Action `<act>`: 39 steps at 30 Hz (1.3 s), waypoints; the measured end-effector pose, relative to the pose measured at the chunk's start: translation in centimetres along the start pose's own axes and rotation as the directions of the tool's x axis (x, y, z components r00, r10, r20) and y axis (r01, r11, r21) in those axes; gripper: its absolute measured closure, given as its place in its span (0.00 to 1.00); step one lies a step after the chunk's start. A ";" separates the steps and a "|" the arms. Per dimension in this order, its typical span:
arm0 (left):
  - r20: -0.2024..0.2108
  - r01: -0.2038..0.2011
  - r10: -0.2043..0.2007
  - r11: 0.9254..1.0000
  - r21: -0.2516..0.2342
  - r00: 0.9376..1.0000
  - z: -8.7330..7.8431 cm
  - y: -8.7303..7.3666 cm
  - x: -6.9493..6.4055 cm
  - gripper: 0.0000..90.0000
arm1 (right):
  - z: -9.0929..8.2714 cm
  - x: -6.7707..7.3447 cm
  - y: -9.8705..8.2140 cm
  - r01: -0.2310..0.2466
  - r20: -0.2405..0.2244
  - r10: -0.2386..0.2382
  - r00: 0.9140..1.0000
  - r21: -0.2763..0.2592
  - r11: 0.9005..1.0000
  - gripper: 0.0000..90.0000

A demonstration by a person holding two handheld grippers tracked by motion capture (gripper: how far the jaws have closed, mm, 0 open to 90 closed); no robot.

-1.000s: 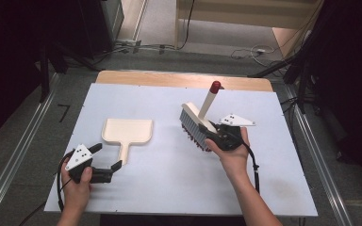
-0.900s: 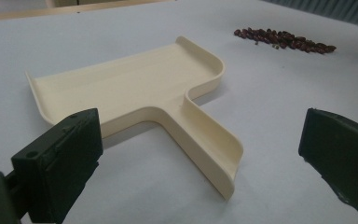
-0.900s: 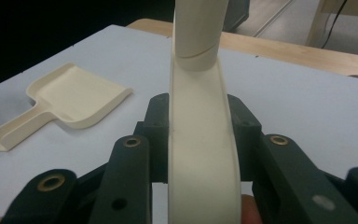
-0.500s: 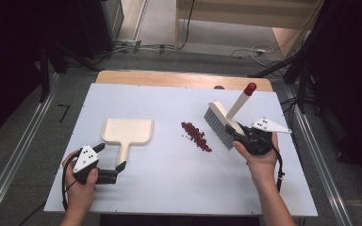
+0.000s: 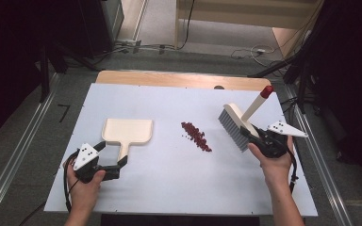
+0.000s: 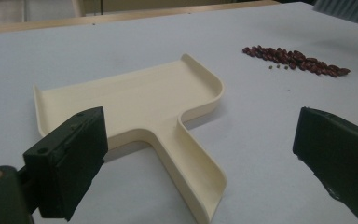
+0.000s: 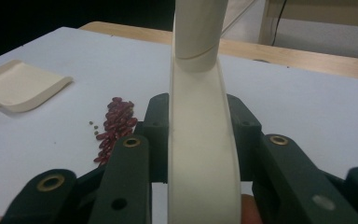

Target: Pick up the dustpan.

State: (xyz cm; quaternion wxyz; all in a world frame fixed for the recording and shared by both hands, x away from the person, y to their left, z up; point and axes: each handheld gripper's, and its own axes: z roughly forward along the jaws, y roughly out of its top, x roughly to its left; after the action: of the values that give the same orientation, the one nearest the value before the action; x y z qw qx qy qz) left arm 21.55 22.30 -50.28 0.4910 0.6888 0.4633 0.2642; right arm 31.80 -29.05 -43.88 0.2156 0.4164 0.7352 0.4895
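A person at a pale blue-white table (image 5: pixel 169 183) works a two-handed sweep-up. The right gripper (image 5: pixel 254 137) is clamped on the handle of a cream plastic hand brush with grey bristles and a red-capped handle end (image 5: pixel 239 123), held at the table's right side, bristles down and facing left, handle slanting up and away to the right. In the right gripper view the black jaws press on either side of the brush's cream neck (image 7: pixel 200 140).

A small heap of dark red beans (image 5: pixel 196 136) lies mid-table in a narrow band running from upper left to lower right in the high view, to the left of the bristles and near but apart from them. A flat cream plastic dustpan with a short handle (image 5: pixel 127 132) rests farther left, its handle pointing toward the person.

The left gripper (image 5: pixel 117 162) sits low at the near left with its jaws wide and nothing between the pads; the left gripper view shows the dustpan handle (image 6: pixel 191 172) running up between them, untouched. The brush, in the right hand, is the nearer tool to the beans, and the pan lies beyond them, so a leftward stroke would likely carry the heap toward it
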 end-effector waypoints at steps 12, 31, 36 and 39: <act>-0.150 0.093 -0.076 0.990 0.109 0.986 1.7 0.3 -1.3 0.25 | -0.2 -0.7 -0.2 -0.008 0.013 0.008 1.000 -0.005 1.000 0.72; -0.270 0.181 -0.118 0.958 0.224 0.956 5.2 0.0 -2.3 0.47 | -0.4 -0.8 -0.2 -0.004 0.023 0.004 1.000 -0.006 1.000 0.72; -0.306 0.186 -0.107 0.952 0.242 0.946 5.7 0.1 -2.5 0.54 | -0.5 -0.8 -0.2 -0.012 0.028 0.012 1.000 -0.008 1.000 0.72; -0.338 0.170 -0.076 0.951 0.257 0.938 6.0 0.1 -2.8 0.59 | -0.5 -0.9 -0.2 -0.011 0.027 0.011 1.000 -0.009 1.000 0.72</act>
State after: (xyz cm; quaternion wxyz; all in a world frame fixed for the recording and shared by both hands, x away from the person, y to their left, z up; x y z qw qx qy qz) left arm 25.30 17.22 -52.16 0.3206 0.6685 0.6130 0.2731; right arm 31.86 -30.10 -43.95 0.2249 0.4261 0.7276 0.4883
